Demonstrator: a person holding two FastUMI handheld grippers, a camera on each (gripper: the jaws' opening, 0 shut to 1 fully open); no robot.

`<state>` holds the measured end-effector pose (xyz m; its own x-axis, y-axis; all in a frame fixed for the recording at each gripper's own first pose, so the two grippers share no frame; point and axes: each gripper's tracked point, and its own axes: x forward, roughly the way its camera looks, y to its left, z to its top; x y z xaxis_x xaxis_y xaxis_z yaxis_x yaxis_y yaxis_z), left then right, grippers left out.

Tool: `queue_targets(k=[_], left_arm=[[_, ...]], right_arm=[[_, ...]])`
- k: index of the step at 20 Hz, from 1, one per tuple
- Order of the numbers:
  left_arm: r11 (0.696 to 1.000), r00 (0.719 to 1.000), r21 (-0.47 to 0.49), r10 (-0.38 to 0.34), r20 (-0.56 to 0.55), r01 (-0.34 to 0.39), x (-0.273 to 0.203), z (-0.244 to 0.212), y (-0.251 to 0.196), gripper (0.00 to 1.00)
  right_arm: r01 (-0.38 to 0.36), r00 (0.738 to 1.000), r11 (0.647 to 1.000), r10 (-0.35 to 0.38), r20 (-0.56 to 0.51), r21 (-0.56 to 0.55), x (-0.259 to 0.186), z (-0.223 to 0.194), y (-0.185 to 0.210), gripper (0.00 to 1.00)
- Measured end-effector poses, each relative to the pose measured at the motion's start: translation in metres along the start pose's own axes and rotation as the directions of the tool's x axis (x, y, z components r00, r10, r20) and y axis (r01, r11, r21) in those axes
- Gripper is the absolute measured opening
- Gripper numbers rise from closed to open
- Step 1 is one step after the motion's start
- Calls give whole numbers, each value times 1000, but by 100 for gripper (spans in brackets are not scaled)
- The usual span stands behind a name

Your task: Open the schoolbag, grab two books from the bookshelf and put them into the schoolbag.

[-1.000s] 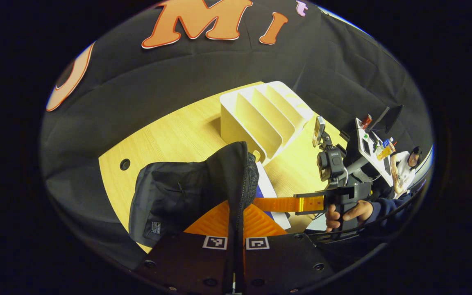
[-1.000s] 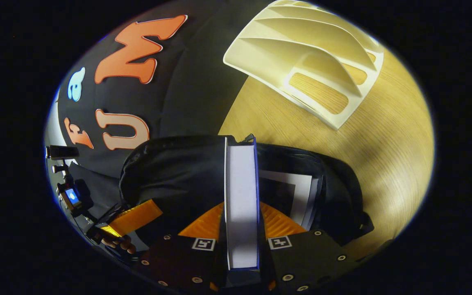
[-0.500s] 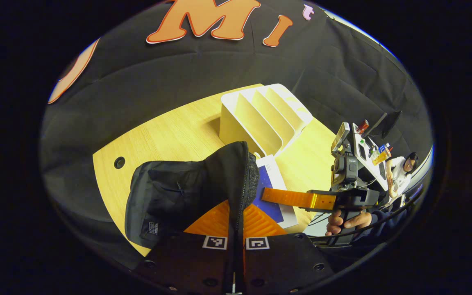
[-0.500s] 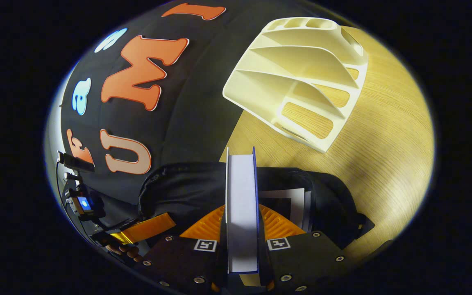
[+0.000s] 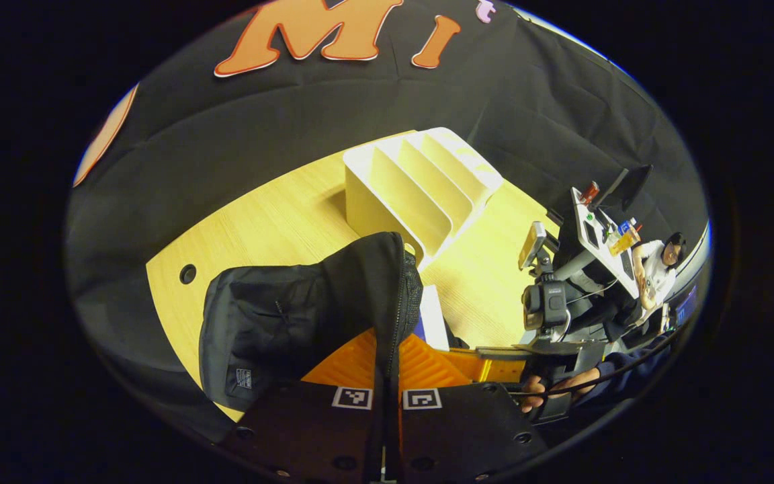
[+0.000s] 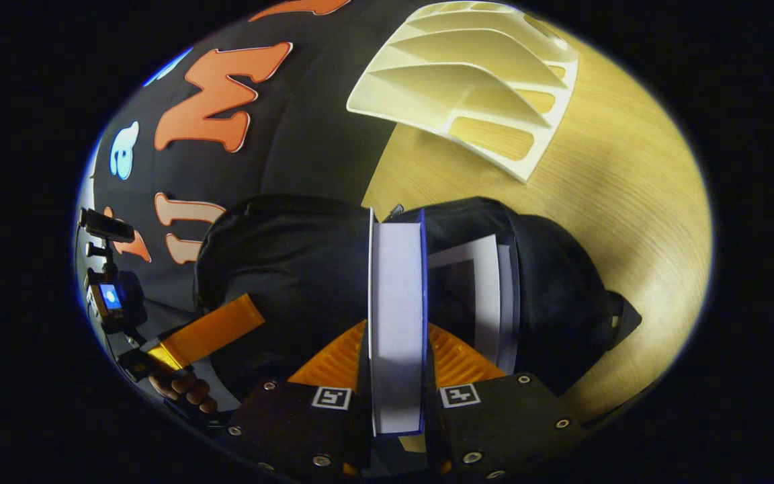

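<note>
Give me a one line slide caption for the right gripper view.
Right gripper, jaws clamped on a book, held over the open black schoolbag with another book already inside.

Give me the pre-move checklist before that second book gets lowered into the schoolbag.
1. Right claw shut on the book, both fingers pressing its covers: ok.
2. Left claw clamped on the schoolbag flap, holding the mouth up: ok.
3. Mouth open below the book, dark interior showing: ok.
4. First book already inside, standing to one side: ok.
5. Room left beside the first book for this one: cannot tell.
6. Bookshelf emptied, well apart from the bag on the table: ok.
</note>
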<state>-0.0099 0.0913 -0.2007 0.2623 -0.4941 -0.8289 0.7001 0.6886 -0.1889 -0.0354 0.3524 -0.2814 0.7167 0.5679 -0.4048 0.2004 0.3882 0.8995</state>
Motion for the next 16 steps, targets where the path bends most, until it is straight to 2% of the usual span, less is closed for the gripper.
queue_targets(k=[4, 6, 9, 10, 11, 14, 16], left_arm=[[1000, 1000, 26, 5, -13, -5, 5, -3, -10, 3], [1000, 1000, 15, 7, -15, -7, 4, -3, -8, 3], [999, 999, -9, 45, -10, -45, 3, -6, 4, 3], [998, 998, -18, 61, -15, -61, 3, -8, 6, 4], [997, 997, -26, 78, -14, -79, 4, -10, 6, 4], [991, 993, -56, 118, -26, -119, 14, -16, -1, 5], [987, 990, -78, 141, -29, -143, 20, -19, -12, 8]], right_arm=[[17, 998, 1000, -18, -54, -23, 18, -10, 2, 37], [64, 992, 997, -68, -107, -38, 21, -17, -3, 42], [174, 962, 978, -194, -190, -116, 9, -19, -26, 58], [206, 951, 964, -238, -198, -170, 1, -16, -35, 70], [225, 943, 950, -268, -196, -216, -6, -9, -41, 61], [196, 954, 946, -244, -172, -256, -23, 22, -37, 63], [202, 958, 923, -255, -129, -327, -42, 55, -39, 64]])
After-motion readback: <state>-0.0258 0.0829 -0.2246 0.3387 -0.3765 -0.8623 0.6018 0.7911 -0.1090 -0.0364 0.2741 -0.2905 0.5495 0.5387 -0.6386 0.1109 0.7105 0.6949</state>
